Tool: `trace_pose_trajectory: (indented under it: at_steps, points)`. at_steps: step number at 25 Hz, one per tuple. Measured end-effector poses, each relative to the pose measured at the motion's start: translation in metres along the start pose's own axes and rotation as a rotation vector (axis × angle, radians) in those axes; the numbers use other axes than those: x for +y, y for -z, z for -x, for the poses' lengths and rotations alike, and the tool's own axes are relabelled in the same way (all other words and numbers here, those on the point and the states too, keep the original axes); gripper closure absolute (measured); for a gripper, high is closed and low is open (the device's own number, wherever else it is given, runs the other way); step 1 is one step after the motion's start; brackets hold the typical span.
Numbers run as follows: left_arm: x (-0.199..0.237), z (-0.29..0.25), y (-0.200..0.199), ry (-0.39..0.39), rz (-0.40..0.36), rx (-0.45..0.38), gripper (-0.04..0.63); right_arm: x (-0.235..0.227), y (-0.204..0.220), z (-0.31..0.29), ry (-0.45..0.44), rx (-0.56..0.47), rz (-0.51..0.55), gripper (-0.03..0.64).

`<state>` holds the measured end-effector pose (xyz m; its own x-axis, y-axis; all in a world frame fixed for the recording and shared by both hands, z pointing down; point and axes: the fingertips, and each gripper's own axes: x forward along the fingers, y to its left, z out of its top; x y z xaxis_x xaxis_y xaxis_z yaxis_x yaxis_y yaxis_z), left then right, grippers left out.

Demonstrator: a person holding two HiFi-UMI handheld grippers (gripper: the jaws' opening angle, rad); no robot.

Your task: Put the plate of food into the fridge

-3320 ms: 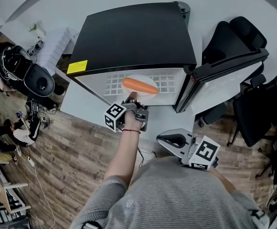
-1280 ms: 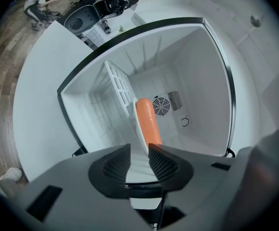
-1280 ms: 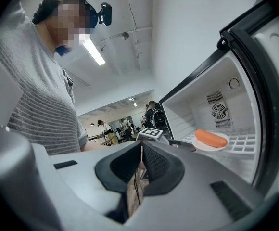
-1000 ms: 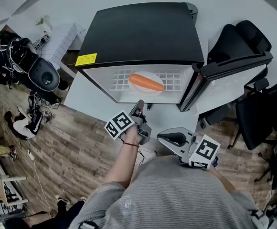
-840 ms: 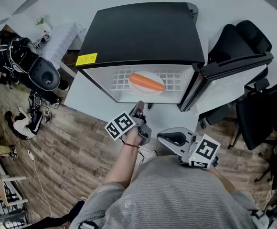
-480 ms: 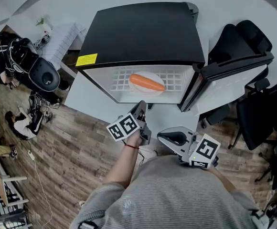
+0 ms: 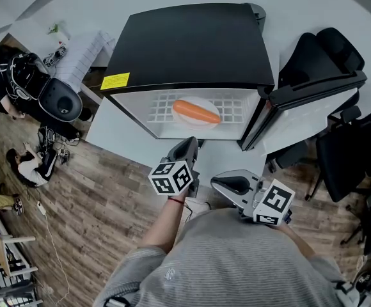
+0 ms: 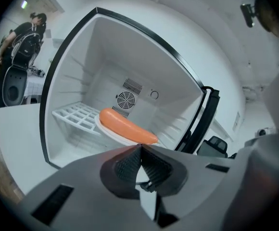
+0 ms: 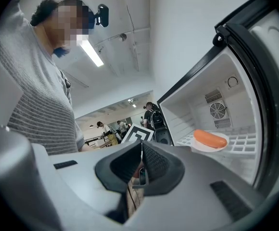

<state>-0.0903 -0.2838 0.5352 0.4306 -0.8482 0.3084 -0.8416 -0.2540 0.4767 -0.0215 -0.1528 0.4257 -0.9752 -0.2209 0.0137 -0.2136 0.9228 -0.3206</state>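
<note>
Lying on the wire shelf [image 8: 77, 117] inside the open fridge [image 7: 185, 43], the plate [image 7: 201, 125] with its sausage [image 7: 196, 111] is sitting ahead of the left gripper [image 7: 189, 144], apart from it, while this one and the right gripper [image 7: 227, 185] are pressing empty jaws together; both gripper views are showing a fan grille [image 8: 126, 100], the head view alone a yellow label [image 7: 115, 80], unreadable.

The fridge [image 7: 185, 43] stands open toward the person. Its door [image 7: 310, 98] is swung out to the right, where it and the office chairs [image 7: 329, 43] close that side. Inside, the plate [image 7: 195, 125] with the sausage [image 7: 196, 110] takes the middle of the wire shelf [image 7: 160, 107]. Bare grid shows left and right of the plate, with open room above. Nothing stands between the left gripper [image 7: 187, 147] and the opening.
</note>
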Motion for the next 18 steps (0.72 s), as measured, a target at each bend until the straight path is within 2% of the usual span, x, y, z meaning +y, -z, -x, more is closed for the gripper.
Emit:
trace_pose_trajectory:
  at_steps: [4, 7, 13, 18]
  points:
    - [-0.012, 0.008, 0.000, 0.043, -0.106, -0.029, 0.584, -0.001, 0.000, 0.000, 0.000, -0.001, -0.007, 0.601]
    - [-0.022, 0.015, 0.003, 0.080, -0.145, -0.040, 0.584, -0.001, 0.000, 0.000, 0.000, 0.001, -0.012, 0.601]
    - [-0.046, 0.032, 0.013, 0.133, -0.126, -0.030, 0.584, -0.006, 0.001, 0.002, 0.017, 0.004, -0.009, 0.601]
    - [-0.070, 0.047, 0.022, 0.174, -0.152, -0.022, 0.584, -0.013, 0.003, 0.007, 0.049, 0.006, -0.010, 0.601]
